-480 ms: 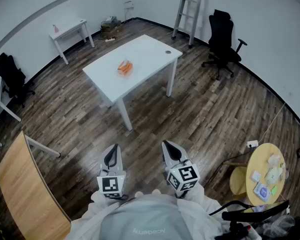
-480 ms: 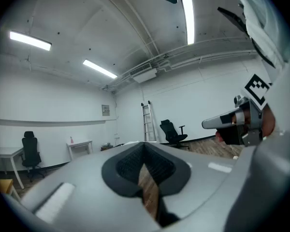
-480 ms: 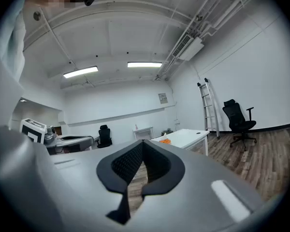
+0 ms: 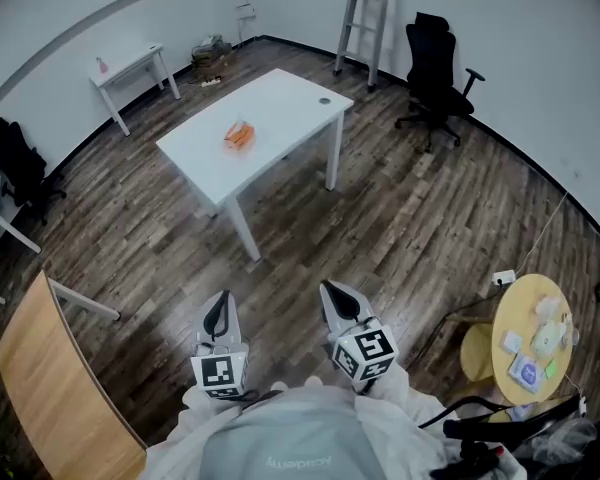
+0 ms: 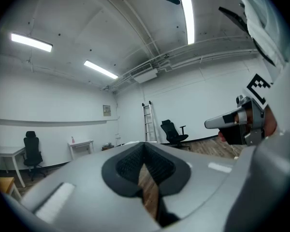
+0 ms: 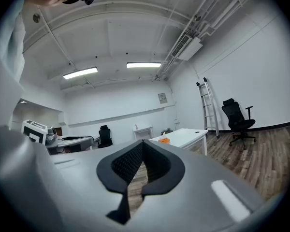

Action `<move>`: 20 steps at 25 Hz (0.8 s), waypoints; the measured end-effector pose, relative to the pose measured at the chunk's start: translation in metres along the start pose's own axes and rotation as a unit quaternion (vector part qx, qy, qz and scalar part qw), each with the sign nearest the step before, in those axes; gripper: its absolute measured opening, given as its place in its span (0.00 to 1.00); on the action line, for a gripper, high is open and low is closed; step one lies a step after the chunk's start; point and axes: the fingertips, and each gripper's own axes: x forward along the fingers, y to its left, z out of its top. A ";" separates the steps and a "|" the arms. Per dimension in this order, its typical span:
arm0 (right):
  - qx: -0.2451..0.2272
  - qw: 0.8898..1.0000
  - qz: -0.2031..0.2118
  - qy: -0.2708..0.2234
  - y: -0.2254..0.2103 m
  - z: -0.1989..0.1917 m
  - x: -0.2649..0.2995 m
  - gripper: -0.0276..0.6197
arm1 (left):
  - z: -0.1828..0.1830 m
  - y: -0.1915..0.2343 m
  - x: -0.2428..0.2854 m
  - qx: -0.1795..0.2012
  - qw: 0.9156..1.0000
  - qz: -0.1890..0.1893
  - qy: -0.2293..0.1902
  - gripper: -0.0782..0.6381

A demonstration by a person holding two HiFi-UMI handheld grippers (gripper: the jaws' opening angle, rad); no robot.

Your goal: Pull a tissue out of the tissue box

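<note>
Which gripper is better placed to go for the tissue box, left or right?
Left gripper, marginally. In the head view the tissue box on the table sits nearly straight ahead of it; the right gripper is offset further sideways. Both are shut, empty and far away, so walk over first.

Ahead of you, a white table (image 4: 280, 108) on wood floor (image 4: 400, 218); beyond it, a ladder (image 4: 358, 18) beside a black office chair (image 4: 435, 63).

Head view: high, steeply down, white table (image 4: 280, 108) far ahead. Gripper views: level, low, both share ladder (image 5: 148, 122).
</note>
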 end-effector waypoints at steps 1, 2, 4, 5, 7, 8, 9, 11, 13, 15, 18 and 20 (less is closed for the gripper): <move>0.001 1.000 0.002 0.000 0.000 0.000 -0.002 0.04 | -0.001 -0.001 0.000 -0.001 1.000 0.001 0.003 0.11; 0.002 1.000 0.004 -0.001 -0.001 0.000 -0.004 0.04 | -0.003 -0.003 0.000 -0.002 1.000 0.001 0.005 0.11; 0.006 1.000 0.011 -0.006 0.000 0.001 -0.006 0.04 | -0.002 -0.006 0.001 -0.002 1.000 -0.001 0.005 0.11; 0.009 1.000 0.014 -0.009 0.000 0.002 -0.007 0.04 | -0.001 -0.007 0.001 0.000 1.000 -0.001 0.003 0.11; 0.012 1.000 0.016 -0.016 -0.002 0.004 -0.009 0.04 | 0.003 -0.011 0.002 0.006 1.000 -0.003 -0.002 0.11; 0.013 1.000 0.017 -0.018 -0.003 0.005 -0.010 0.04 | 0.006 -0.014 0.002 0.009 1.000 -0.004 -0.004 0.11; 0.014 1.000 0.017 -0.019 -0.004 0.005 -0.010 0.04 | 0.007 -0.016 0.003 0.013 1.000 -0.005 -0.006 0.11; 0.018 0.999 0.018 -0.019 -0.004 0.004 -0.012 0.04 | 0.006 -0.019 0.001 0.017 1.000 -0.005 -0.005 0.11; 0.019 0.999 0.021 -0.018 -0.003 0.003 -0.015 0.04 | 0.007 -0.022 -0.001 0.017 1.000 -0.006 -0.005 0.11; 0.018 0.999 0.022 -0.020 -0.005 0.003 -0.017 0.04 | 0.007 -0.023 -0.001 0.017 1.000 -0.005 -0.004 0.11; 0.022 0.999 0.019 -0.021 -0.010 0.005 -0.016 0.04 | 0.009 -0.024 0.003 0.019 1.000 -0.005 -0.005 0.11; 0.023 0.999 0.017 -0.022 -0.014 0.005 -0.014 0.04 | 0.011 -0.026 0.007 0.022 1.000 -0.008 -0.007 0.11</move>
